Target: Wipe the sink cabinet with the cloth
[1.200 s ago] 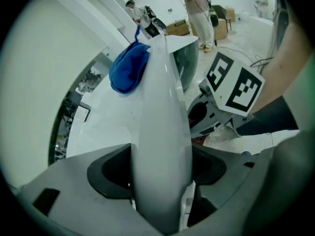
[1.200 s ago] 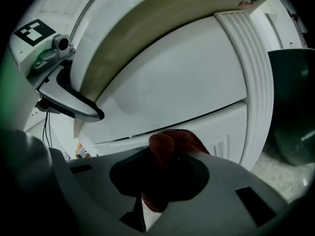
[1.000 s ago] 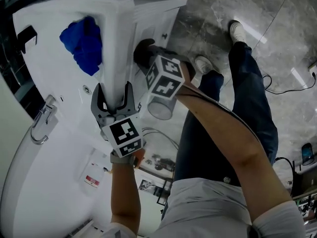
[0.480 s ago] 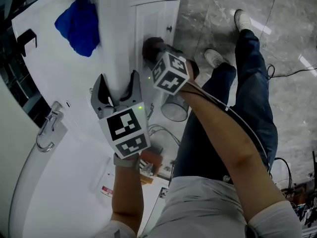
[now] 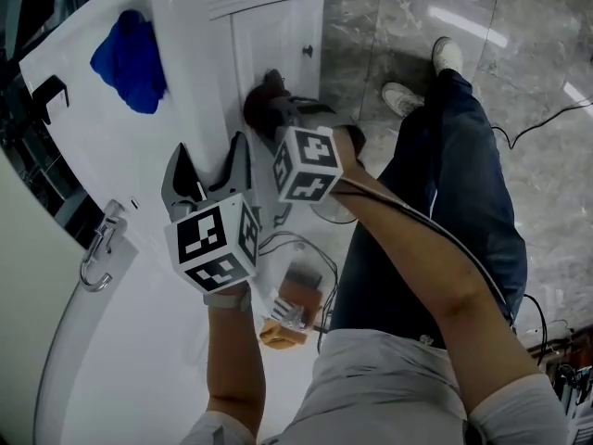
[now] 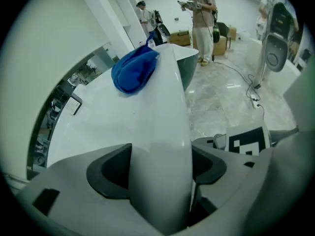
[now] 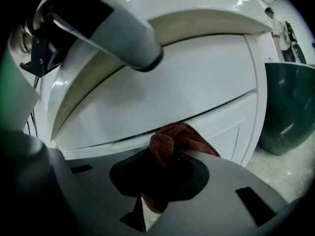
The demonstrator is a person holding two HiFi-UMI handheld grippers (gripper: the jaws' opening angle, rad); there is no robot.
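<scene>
Cloth (image 7: pixel 179 136), brown, is being pinched in the clenched jaws of the right gripper (image 5: pixel 271 117) and sitting against the white sink cabinet (image 5: pixel 278 40) front, just below the countertop rim (image 5: pixel 190 82). Meanwhile the left gripper (image 5: pixel 208 167) is clamping that rim, likely bracing. Blue rag (image 5: pixel 128 58) is lying on the top. Wiping step looks underway; next move is probably calling for sliding the cloth along the panel, keeping contact

Most of the brown terry cloth (image 7: pixel 183 134) vanishes inside the right tool (image 7: pixel 158 177); white sink cabinet (image 7: pixel 172 82) runs off frame.
</scene>
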